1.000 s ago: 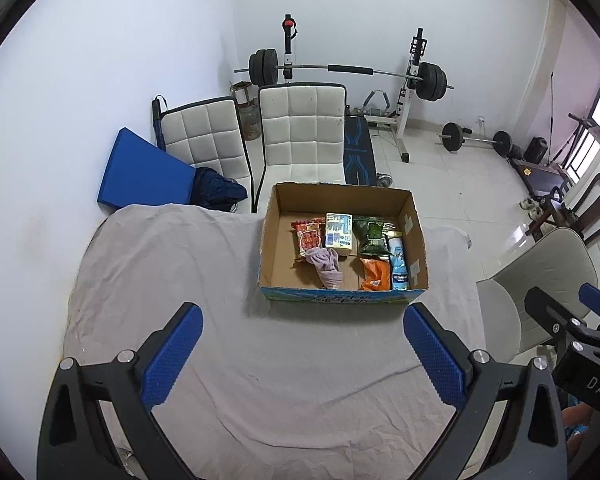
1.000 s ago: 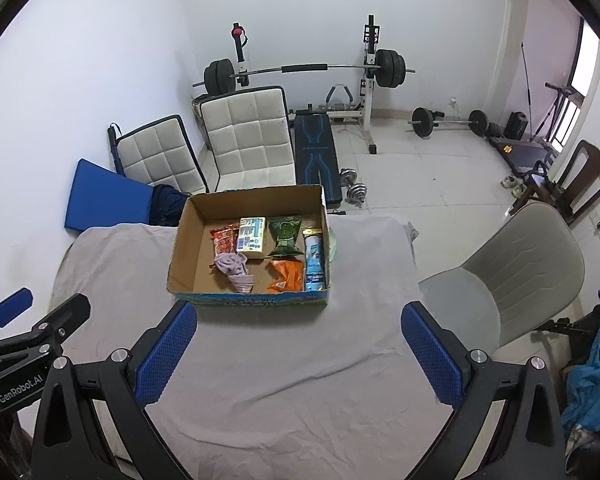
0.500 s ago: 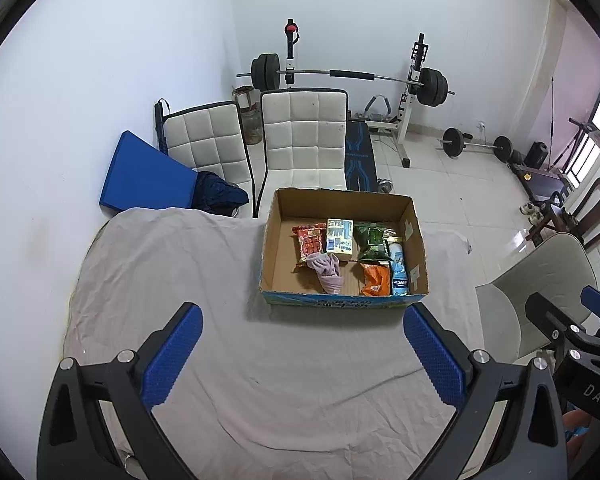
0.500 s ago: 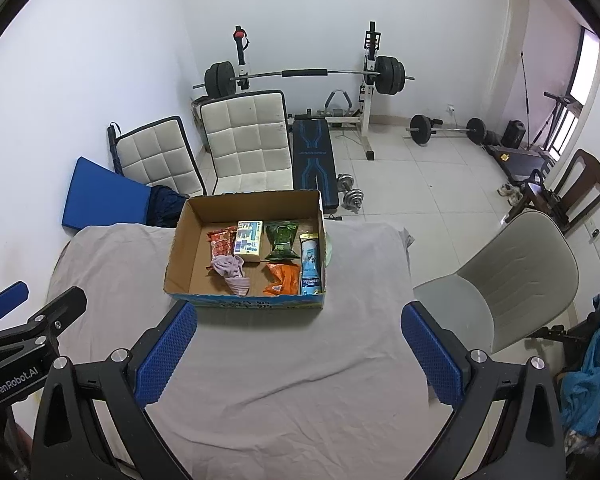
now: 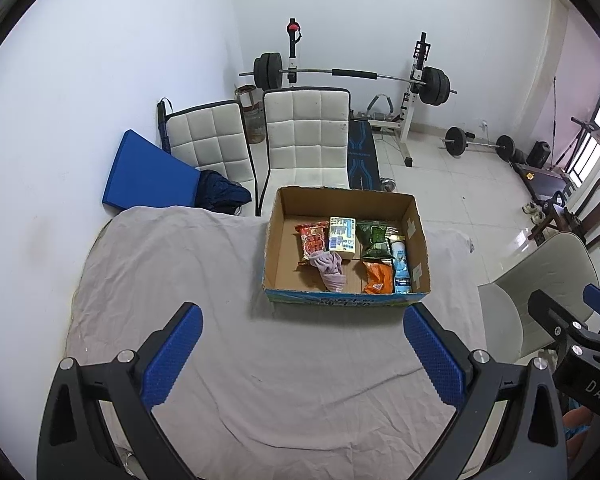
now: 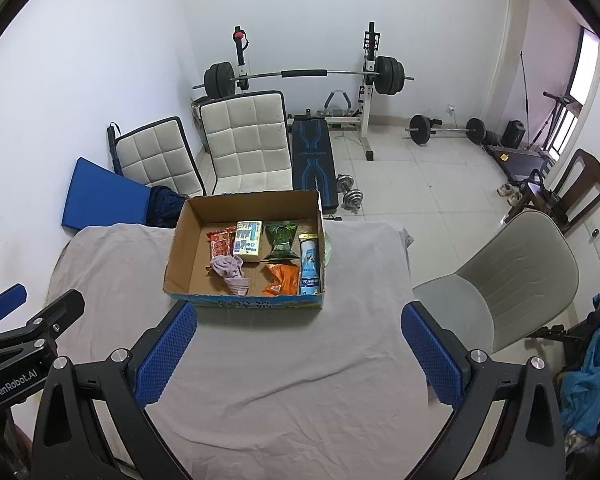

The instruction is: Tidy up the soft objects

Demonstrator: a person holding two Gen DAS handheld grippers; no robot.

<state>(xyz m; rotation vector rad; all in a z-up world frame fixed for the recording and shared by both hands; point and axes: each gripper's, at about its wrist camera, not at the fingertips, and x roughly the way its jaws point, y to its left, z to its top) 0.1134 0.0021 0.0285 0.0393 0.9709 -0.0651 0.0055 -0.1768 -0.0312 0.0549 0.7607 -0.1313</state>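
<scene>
We held both grippers, left (image 5: 302, 344) and right (image 6: 298, 342), wide open and empty, ready to reach the box (image 5: 340, 300) of soft things.

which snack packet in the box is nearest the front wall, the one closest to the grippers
The orange snack packet, lying against the front wall of the cardboard box. The red packet and green packet lie farther back.

Surface (image 5: 228, 264): grey wrinkled cloth. Cardboard box (image 5: 278, 236): brown, blue printed band on near wall. Inside: red packet (image 5: 311, 238), green packet (image 5: 374, 240), orange packet (image 5: 377, 277), pale pink-lilac cloth (image 5: 330, 268), light blue wrapper (image 5: 401, 266) (print illegible). Fingers (image 5: 172, 356): blue dimpled pads, black frames. Chairs (image 5: 306, 136): white quilted squares.
</scene>
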